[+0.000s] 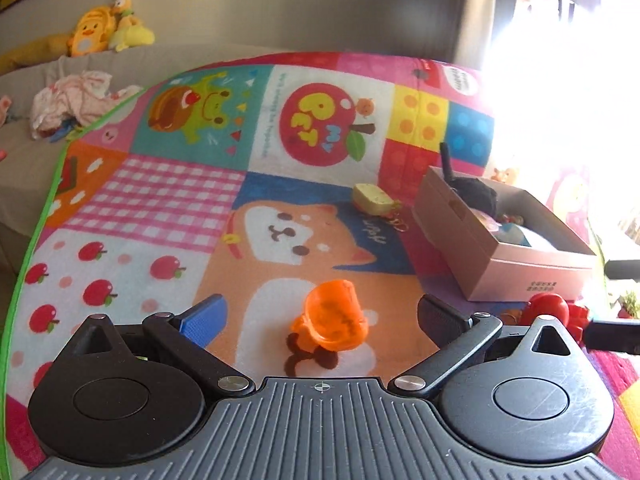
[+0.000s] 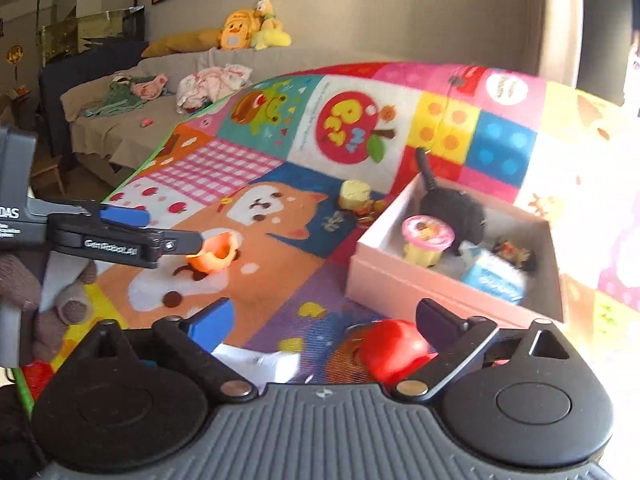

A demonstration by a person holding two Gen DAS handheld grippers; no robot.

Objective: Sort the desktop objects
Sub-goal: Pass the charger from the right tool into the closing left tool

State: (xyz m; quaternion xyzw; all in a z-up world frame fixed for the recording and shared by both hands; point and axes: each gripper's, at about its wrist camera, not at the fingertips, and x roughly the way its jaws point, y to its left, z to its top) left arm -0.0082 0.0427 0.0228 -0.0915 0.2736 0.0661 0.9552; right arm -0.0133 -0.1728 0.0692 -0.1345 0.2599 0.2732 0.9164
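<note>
Hovering over the patchwork mat point(image 1: 168, 196), my left claw point(image 1: 320, 316) gapes around the orange cup point(image 1: 334, 316). My right claw point(image 2: 324, 320) gapes over a red toy point(image 2: 390, 346), near the pink box point(image 2: 404, 280).

My fingers point(image 1: 204, 318) wear ribbed blue pads; the orange cup point(image 1: 334, 320) looks translucent glossy plastic on the fuzzy printed mat point(image 1: 168, 200), near the matt pink cardboard box point(image 1: 480, 248).

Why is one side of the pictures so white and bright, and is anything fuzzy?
Left wrist view: sunlight washes out the upper right, past the pink box. Right wrist view: glare whitens the right edge of the mat, and the red toy looks blurred. Both views curve the mat.
</note>
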